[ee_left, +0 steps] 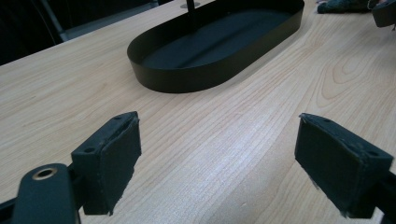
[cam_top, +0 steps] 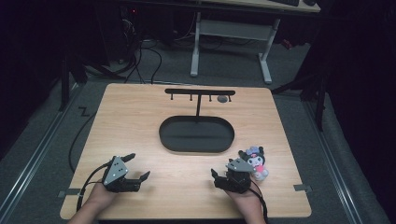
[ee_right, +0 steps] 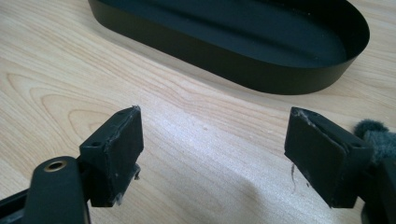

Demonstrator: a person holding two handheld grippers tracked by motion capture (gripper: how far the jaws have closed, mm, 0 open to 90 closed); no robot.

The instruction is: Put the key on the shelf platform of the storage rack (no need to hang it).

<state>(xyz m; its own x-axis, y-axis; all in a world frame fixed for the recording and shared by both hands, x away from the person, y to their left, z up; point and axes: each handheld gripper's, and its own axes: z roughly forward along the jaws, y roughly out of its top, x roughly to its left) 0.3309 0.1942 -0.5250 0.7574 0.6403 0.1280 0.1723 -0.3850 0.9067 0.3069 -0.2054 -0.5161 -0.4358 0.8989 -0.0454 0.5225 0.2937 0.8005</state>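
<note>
A black oval tray point(cam_top: 196, 145) lies in the middle of the wooden table, and a black T-shaped stand point(cam_top: 199, 92) with small hooks rises from its far rim. A small plush toy point(cam_top: 256, 162), black and white with pink, lies right of the tray's near end. My right gripper point(cam_top: 227, 163) rests on the table just left of the toy, open with nothing between its jaws point(ee_right: 215, 112); a fuzzy grey bit of the plush toy point(ee_right: 373, 133) shows beside its right jaw. My left gripper point(cam_top: 140, 165) sits at the near left, open and empty point(ee_left: 217, 119), pointing at the tray point(ee_left: 187, 81).
A small grey object point(cam_top: 222, 99) hangs at the right end of the stand's bar. Bare wood point(cam_top: 130, 121) stretches left of the tray. Beyond the table's far edge stand a white desk frame point(cam_top: 231, 32) and loose cables on the floor.
</note>
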